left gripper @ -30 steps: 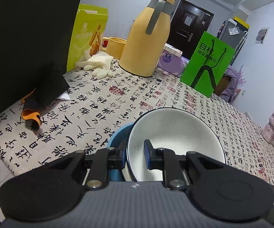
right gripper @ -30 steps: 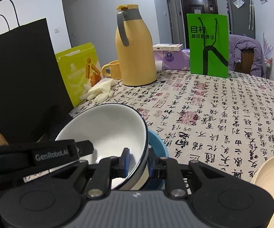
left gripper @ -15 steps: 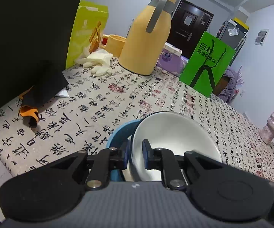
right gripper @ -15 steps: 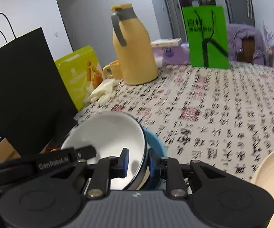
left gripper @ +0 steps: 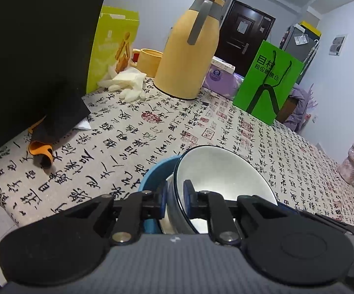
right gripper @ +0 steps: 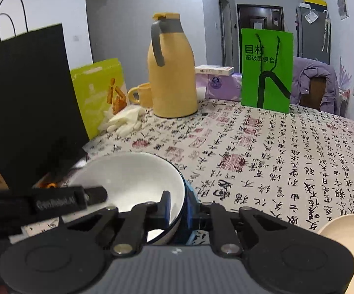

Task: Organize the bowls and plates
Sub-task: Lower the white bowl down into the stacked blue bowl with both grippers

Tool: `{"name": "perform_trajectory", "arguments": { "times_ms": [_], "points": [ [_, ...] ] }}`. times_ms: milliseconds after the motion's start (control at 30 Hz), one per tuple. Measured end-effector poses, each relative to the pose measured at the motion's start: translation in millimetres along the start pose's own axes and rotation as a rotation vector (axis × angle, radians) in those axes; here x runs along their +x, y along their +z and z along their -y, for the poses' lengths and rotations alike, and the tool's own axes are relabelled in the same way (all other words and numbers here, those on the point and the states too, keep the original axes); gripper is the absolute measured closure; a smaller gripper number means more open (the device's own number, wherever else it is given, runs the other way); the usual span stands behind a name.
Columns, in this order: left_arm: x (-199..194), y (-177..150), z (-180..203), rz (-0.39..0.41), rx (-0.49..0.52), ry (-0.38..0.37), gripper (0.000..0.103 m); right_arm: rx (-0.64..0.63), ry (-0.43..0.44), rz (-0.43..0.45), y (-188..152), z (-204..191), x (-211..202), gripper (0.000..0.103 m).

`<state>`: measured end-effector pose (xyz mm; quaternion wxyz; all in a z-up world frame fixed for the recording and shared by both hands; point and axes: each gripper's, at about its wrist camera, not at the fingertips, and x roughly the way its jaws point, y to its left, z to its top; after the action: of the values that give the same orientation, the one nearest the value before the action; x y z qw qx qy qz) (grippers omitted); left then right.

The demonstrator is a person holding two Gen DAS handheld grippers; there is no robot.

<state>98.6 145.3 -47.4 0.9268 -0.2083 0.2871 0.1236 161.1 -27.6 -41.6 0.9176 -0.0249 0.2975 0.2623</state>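
Tongs first, in the left wrist view: the left tongs (left gripper: 175, 199) are pinching the near-left rim of the white bowl (left gripper: 223, 171), one pad inside the bowl and the other outside against its dark outer wall. The white bowl sits tilted inside a blue bowl (left gripper: 152, 176), whose rim shows as a crescent just left of it. Both bowls are close to the tabletop's (left gripper: 132, 142) near edge. Farther back, near the far-left corner, stand a yellow jug (left gripper: 186, 56), a yellow mug (left gripper: 150, 58), a lime box (left gripper: 110, 46) and a pair of pale gloves (left gripper: 127, 83). A black bag (left gripper: 29, 49) fills the left edge, and a green bag (left gripper: 267, 80) stands by the far edge.

From the right wrist view, the right tongs (right gripper: 178, 209) grip the white bowl (right gripper: 132, 178) at its near-right rim, one pad inside and the other outside, where a sliver of the blue bowl (right gripper: 191, 196) shows. Their jaws have just been closing, with that rim between them. The left tongs (right gripper: 96, 194) reach in from the left, over the bowl's opposite rim. A cream plate (right gripper: 348, 230) lies at the right, by the near edge, apart from the bowls. The jug (right gripper: 172, 73), mug (right gripper: 142, 94), lime box (right gripper: 100, 93), gloves (right gripper: 125, 120), black bag (right gripper: 29, 98) and green bag (right gripper: 266, 68) stand toward the far edge of the tabletop (right gripper: 287, 152).
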Motion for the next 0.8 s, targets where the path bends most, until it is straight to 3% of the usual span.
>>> {"name": "perform_trajectory", "arguments": {
  "times_ms": [567, 800],
  "points": [
    [0, 3, -5, -0.022, -0.013, -0.039, 0.084, 0.042, 0.032, 0.006, 1, 7, -1, 0.09],
    [-10, 9, -7, 0.015, 0.015, -0.038, 0.079, 0.052, 0.037, 0.01, -1, 9, -4, 0.091]
  ]
}}
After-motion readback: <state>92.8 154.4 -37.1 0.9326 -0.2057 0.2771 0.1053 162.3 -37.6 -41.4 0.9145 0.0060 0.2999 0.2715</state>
